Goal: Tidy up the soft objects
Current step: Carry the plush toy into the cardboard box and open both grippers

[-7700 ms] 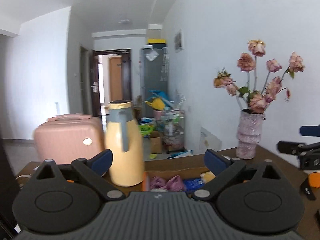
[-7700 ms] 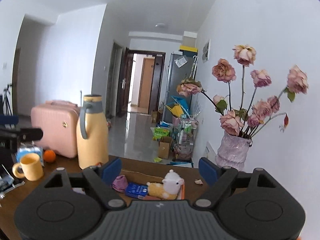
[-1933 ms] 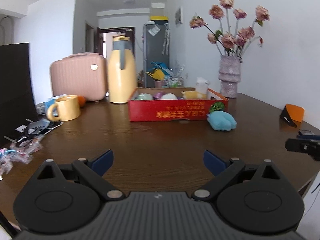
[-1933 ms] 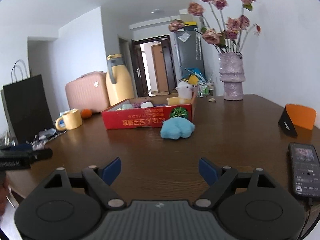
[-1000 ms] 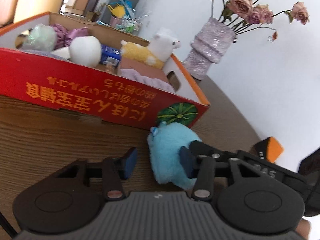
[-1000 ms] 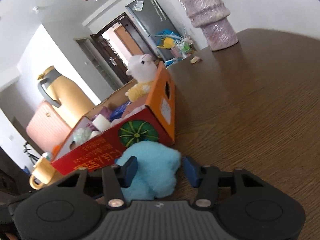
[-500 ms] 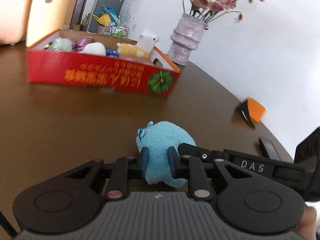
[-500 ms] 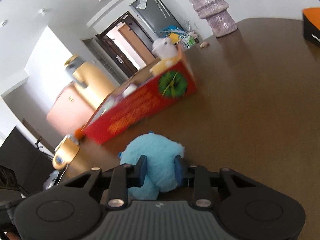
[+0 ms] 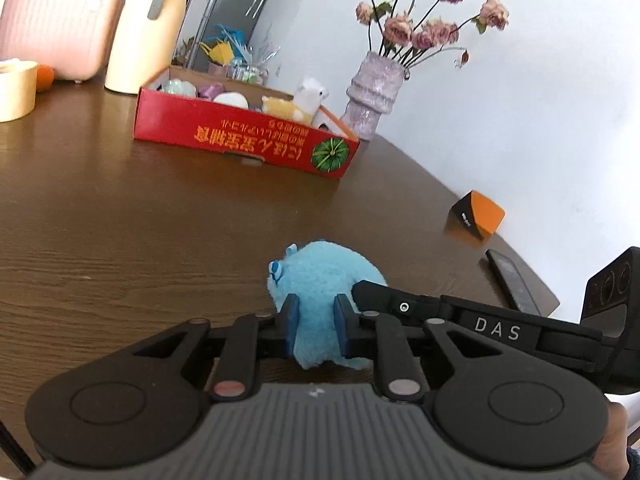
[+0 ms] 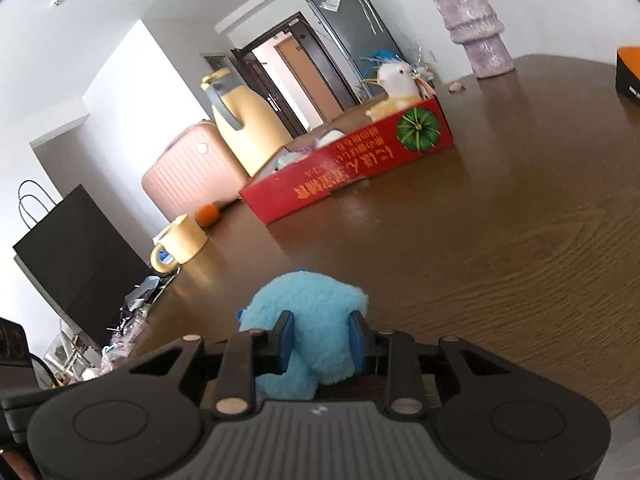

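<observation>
A fluffy blue plush toy [image 9: 320, 268] is held just above the brown table, well in front of the red cardboard box [image 9: 240, 136]. My left gripper [image 9: 314, 312] is shut on its rear. My right gripper [image 10: 322, 332] is shut on the same blue plush toy [image 10: 308, 296] from the other side, and its black finger reaches in from the right in the left wrist view. The red box [image 10: 344, 160] holds several soft things, among them a white and yellow llama toy [image 9: 308, 98].
A purple vase of dried roses [image 9: 374, 92] stands behind the box. To its left are a yellow jug [image 9: 144, 40], a pink case [image 9: 60, 20] and a yellow mug [image 9: 16, 90]. An orange-and-black block [image 9: 476, 216] and a phone [image 9: 512, 280] lie right. A black bag [image 10: 72, 248] stands left.
Both grippers have pinched tighter on the blue toy and drawn it back from the red box, which now lies much farther off. The toy is slightly higher.
</observation>
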A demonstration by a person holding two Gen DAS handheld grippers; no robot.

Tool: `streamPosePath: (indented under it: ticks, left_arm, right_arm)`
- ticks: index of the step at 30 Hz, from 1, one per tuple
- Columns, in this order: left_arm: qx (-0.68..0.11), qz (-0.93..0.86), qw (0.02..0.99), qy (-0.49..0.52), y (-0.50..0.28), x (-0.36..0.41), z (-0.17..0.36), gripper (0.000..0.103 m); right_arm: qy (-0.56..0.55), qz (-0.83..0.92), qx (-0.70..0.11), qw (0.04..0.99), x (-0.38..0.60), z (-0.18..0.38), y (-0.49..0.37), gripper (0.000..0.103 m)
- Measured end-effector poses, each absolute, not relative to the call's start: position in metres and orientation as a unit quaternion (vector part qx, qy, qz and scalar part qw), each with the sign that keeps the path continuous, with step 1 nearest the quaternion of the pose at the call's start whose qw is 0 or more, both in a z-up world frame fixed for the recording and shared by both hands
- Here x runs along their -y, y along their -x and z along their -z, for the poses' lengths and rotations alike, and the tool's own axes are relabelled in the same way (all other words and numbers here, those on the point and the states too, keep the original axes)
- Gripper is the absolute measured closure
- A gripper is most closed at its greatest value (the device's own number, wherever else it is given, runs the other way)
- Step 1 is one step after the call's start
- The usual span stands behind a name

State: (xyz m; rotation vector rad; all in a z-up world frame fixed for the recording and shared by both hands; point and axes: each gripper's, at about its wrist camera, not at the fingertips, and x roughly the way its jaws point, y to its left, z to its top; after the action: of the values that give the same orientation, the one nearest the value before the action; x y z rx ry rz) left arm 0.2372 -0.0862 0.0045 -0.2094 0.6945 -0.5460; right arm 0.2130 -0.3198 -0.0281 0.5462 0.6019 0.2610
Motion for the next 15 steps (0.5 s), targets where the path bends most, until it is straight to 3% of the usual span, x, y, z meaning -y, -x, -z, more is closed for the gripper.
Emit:
streamPosePath:
  ticks: [8,15]
  left_arm:
    - [-0.311,0.28,0.899,0.128,-0.251,0.081,-0.027,0.084]
    - [-0.262,0.292,0.909,0.14,-0.345,0.098,-0.088,0.086]
  right_arm:
    - [-0.291,-0.131,-0.267,0.909,0.333,0.001,-0.233,0.075]
    - [-0.266,-0.119,-0.21,0.933,0.346,-0.06,-0.341,0.076]
